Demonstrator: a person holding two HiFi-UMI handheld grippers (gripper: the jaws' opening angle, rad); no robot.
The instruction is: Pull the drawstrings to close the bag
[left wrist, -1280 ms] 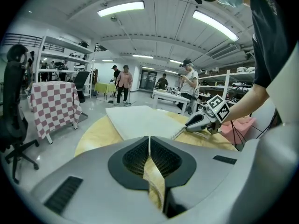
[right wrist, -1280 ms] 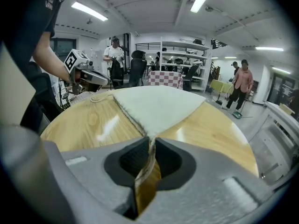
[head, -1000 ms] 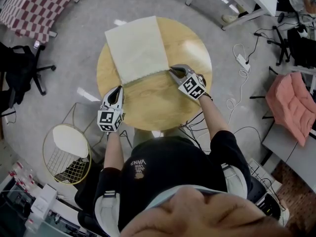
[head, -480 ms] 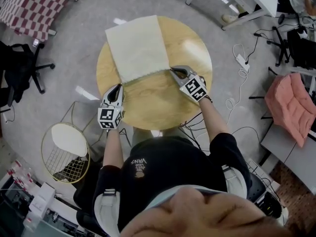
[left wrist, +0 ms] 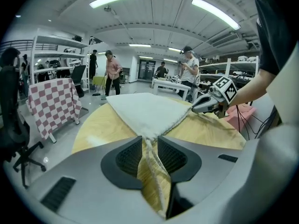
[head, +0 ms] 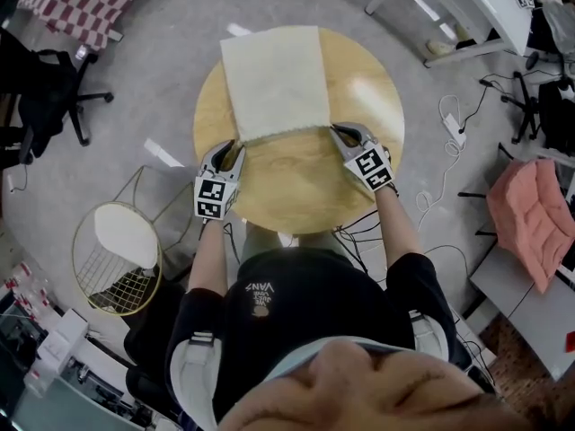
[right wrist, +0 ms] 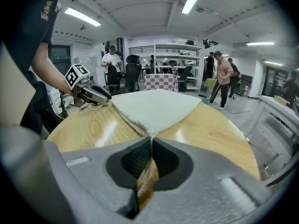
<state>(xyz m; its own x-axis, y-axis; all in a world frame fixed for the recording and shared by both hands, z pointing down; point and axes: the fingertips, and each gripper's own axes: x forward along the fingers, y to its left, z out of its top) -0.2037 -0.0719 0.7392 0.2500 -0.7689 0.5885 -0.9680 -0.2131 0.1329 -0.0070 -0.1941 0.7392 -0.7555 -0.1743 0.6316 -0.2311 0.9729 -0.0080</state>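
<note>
Bag (head: pixel 274 83) lay flat on the table (head: pixel 296 187), mouth toward me. At its near right corner my right gripper (head: pixel 340 133) had just clamped the right cord (right wrist: pixel 151 138). At its near left corner my left gripper (head: pixel 232 146) had just opened, the left cord (left wrist: pixel 153 174) loose between its jaws, probably to regrip before pulling.

The round table (head: pixel 296 187) has open room on its near half, the bag (head: pixel 274 79) covers its far half, and a wire basket (head: pixel 117 268) stands near its left side.

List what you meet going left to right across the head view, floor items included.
black office chair → gold wire basket → left hand-held gripper → cream bag → right hand-held gripper → white power strip → pink cushion
</note>
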